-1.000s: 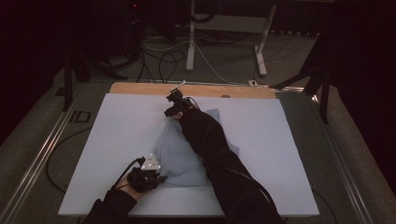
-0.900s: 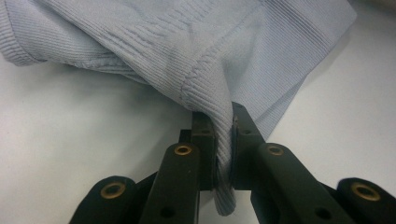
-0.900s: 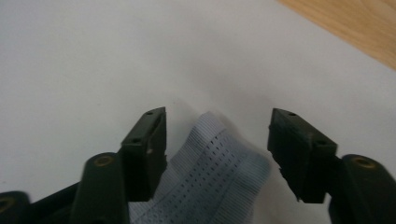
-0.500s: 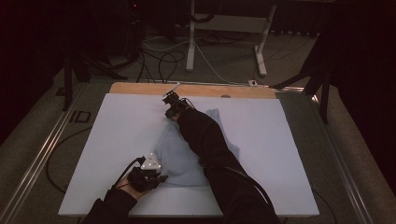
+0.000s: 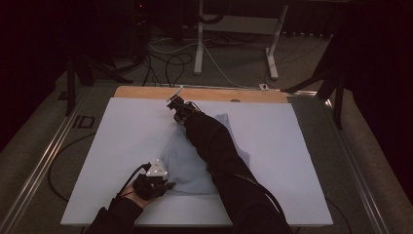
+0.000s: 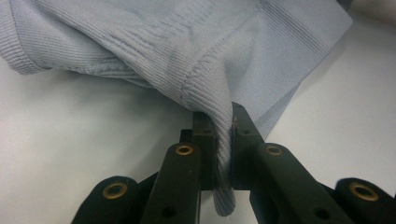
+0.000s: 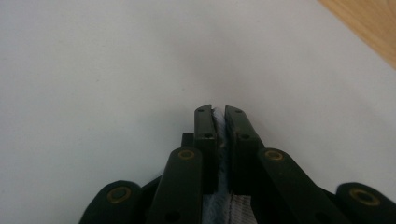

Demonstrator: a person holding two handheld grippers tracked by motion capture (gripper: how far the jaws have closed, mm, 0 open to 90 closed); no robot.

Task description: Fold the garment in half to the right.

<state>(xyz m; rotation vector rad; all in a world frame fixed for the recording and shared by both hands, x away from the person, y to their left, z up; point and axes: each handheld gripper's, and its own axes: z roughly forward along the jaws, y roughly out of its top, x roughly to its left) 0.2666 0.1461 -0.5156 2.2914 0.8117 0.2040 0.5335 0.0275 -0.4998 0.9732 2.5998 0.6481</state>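
A light blue ribbed garment (image 5: 192, 168) lies crumpled on the white table (image 5: 122, 146). At its near left corner my left gripper (image 5: 165, 185) is shut on a seamed fold of the garment (image 6: 187, 46), and the cloth stands pinched between the jaws of this gripper (image 6: 220, 114). My right gripper (image 5: 176, 105) reaches to the garment's far end, with its dark sleeve lying across the cloth. Its jaws have just been closing. In the right gripper view, the right gripper (image 7: 217, 112) now presses on a thin edge of blue cloth (image 7: 219, 205).
A wooden strip (image 5: 204, 93) runs along the table's far edge and shows as a corner of wood (image 7: 369, 23) beyond the right gripper. Behind the table are white desk legs (image 5: 199, 44) and loose cables (image 5: 170, 61) on the floor. A metal rail (image 5: 44, 161) flanks the table's left side.
The right gripper's jaws have come together on the cloth at the garment's far end, and that hand has shifted slightly left. The left hand has kept still with its grip.
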